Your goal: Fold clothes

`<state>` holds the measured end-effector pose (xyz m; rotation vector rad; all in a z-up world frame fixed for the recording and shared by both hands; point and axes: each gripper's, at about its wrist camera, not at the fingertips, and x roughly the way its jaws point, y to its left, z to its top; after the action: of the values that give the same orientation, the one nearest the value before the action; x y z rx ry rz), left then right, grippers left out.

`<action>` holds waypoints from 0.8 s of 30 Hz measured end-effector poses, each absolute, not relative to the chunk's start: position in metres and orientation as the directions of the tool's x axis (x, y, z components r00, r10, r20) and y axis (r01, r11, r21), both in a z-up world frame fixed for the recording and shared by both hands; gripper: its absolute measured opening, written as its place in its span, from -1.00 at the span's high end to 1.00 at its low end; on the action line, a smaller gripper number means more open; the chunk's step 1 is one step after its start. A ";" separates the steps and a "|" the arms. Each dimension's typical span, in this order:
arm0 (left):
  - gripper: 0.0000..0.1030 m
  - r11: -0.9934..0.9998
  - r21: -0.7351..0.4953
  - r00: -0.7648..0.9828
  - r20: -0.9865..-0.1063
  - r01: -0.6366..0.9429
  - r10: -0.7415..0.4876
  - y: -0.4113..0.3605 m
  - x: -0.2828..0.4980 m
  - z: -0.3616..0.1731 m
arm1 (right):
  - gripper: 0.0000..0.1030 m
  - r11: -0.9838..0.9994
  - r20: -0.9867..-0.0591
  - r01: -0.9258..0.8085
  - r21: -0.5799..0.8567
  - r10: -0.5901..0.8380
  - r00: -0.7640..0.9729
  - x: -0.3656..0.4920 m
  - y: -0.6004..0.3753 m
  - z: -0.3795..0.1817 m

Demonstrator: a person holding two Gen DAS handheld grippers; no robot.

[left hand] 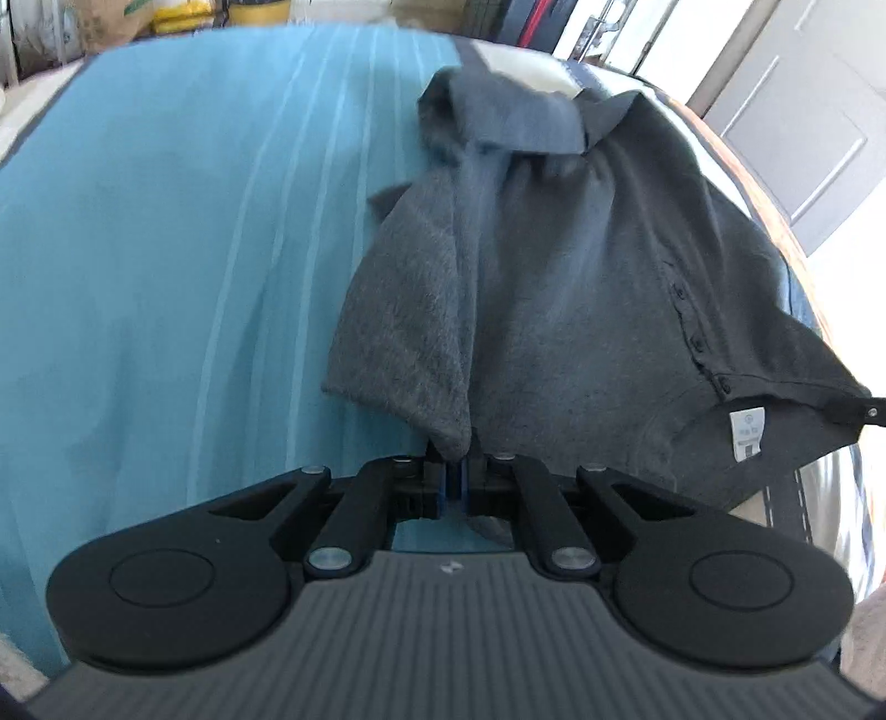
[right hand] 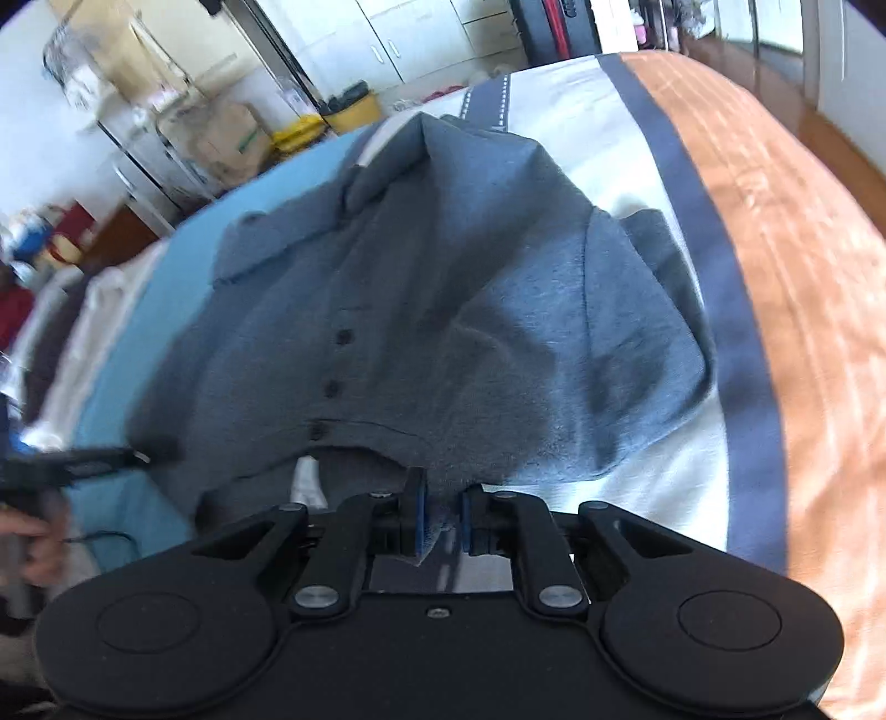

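Teal striped bedsheet (left hand: 166, 249), cardboard box (right hand: 232, 138), white cabinets (right hand: 410, 33).

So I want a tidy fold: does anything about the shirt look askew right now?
Yes. The grey shirt lies rumpled, not flat: its collar is bunched at the far end, and one sleeve is flopped across the body. The white label shows near the buttons.

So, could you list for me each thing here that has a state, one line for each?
Grey polo shirt: partly folded on the bed, collar at the far end, placket buttons showing.
Care label: exposed at the near edge.
Left tool: shut on a shirt corner.
Right tool: jaws slightly apart, shirt edge between them, not clamped.
Bed cover: spread flat.
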<state>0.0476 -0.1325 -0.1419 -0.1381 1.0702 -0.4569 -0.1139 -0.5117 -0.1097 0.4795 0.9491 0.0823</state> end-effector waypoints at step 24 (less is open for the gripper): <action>0.79 0.920 -0.262 0.695 -0.603 0.292 -0.392 -0.127 0.003 -0.082 | 0.23 0.736 -0.757 0.536 0.414 -0.049 0.651 -0.078 -0.610 -0.147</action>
<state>0.0032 -0.1274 -0.0816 -0.1501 0.7060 -0.3836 -0.0782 -0.6098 -0.1467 0.6747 0.8017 -0.3625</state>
